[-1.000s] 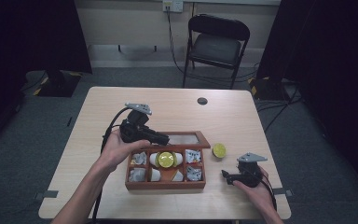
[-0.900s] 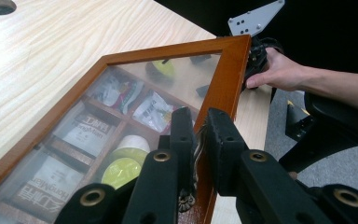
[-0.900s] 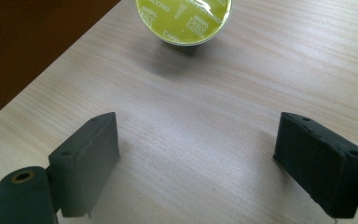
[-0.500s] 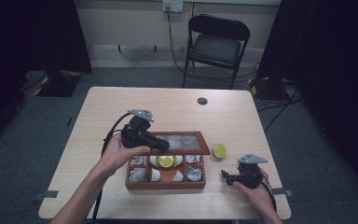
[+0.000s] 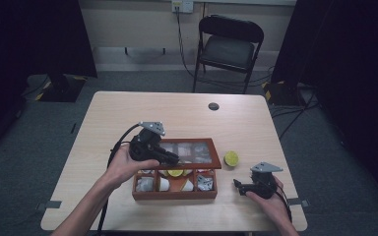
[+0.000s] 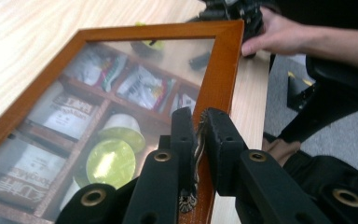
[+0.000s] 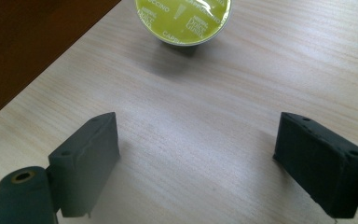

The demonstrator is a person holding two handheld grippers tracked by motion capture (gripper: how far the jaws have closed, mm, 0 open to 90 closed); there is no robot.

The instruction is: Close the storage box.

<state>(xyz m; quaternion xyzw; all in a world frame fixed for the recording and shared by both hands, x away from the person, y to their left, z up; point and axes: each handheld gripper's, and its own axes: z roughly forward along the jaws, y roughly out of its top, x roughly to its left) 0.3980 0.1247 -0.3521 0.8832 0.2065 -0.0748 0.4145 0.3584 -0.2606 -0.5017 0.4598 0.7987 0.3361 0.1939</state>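
1. In the high view, a wooden box [image 5: 174, 189] with compartments stands on the surface [image 5: 128, 113], near the person's edge. Its lid [image 5: 189, 153], a wooden frame with a clear pane, is raised and tilted over the back half of the box. The left gripper [image 5: 173, 158] holds the lid at its near edge, and the left hand [image 5: 125, 164] is behind it. A lime-green capsule [image 5: 231, 158] lies on the surface just right of the box. The right gripper [image 5: 237, 185] rests low at the right of the box, held by the right hand [image 5: 270, 201]. A chair [image 5: 229, 49] stands beyond the surface.

2. In the left gripper view, the left gripper [image 6: 196, 140] is narrow, its two jaws pressed on the frame of the lid [image 6: 219, 79]. Through the pane I see sachets [image 6: 147, 86] and a green-topped pod [image 6: 111, 162] in the compartments. The right hand [image 6: 279, 35] is seen far off.

3. In the right gripper view, the right gripper [image 7: 196, 144] is wide apart with nothing between its jaws, just above the bare surface [image 7: 270, 70]. The capsule [image 7: 182, 18] lies ahead of it, and the side of the box [image 7: 23, 42] is at the left.
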